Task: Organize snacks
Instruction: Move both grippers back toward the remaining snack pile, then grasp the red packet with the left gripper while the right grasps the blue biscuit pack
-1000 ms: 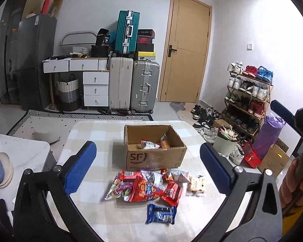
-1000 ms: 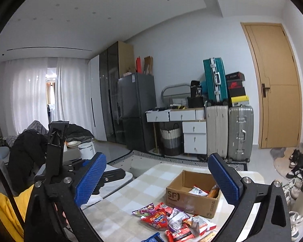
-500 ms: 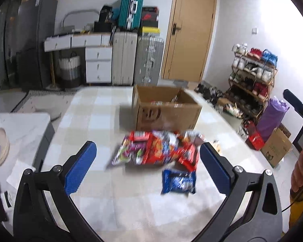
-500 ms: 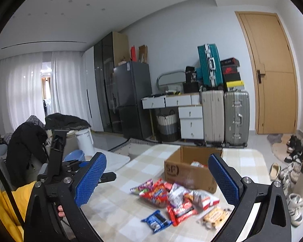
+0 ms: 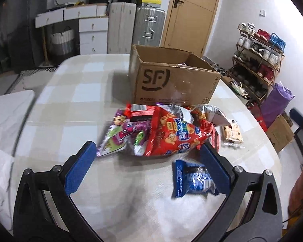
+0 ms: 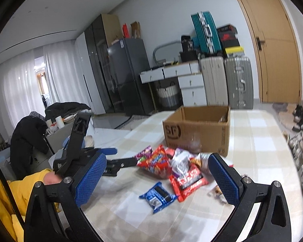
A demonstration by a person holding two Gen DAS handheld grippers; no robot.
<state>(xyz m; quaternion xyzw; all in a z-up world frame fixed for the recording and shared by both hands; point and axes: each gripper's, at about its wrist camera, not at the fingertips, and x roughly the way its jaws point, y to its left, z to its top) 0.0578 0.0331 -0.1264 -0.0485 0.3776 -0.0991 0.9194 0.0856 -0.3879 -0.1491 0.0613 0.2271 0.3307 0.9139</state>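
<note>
A pile of snack packets lies on the checked table in front of an open SF cardboard box point(image 5: 171, 80). A big red packet point(image 5: 177, 135) tops the pile, with a purple packet point(image 5: 121, 135) to its left, a blue packet point(image 5: 192, 179) nearest me and a biscuit pack point(image 5: 232, 135) at right. My left gripper point(image 5: 147, 167) is open and empty, low over the table just short of the pile. My right gripper point(image 6: 157, 179) is open and empty, above the blue packet point(image 6: 157, 196) and a red packet point(image 6: 188, 181). The box point(image 6: 198, 133) stands behind. The left gripper also shows in the right wrist view point(image 6: 119, 157), reaching toward the pile.
The table point(image 5: 74, 104) edge curves at left and right. A shoe rack point(image 5: 258, 58) and purple bag point(image 5: 276, 102) stand to the right. Suitcases point(image 5: 147, 26), white drawers and a door are behind. A fridge point(image 6: 129, 76) and a chair with dark clothing point(image 6: 28, 137) stand at left.
Both grippers have dropped lower and moved closer to the snack pile. The box and packets now look larger. Both stay open.
</note>
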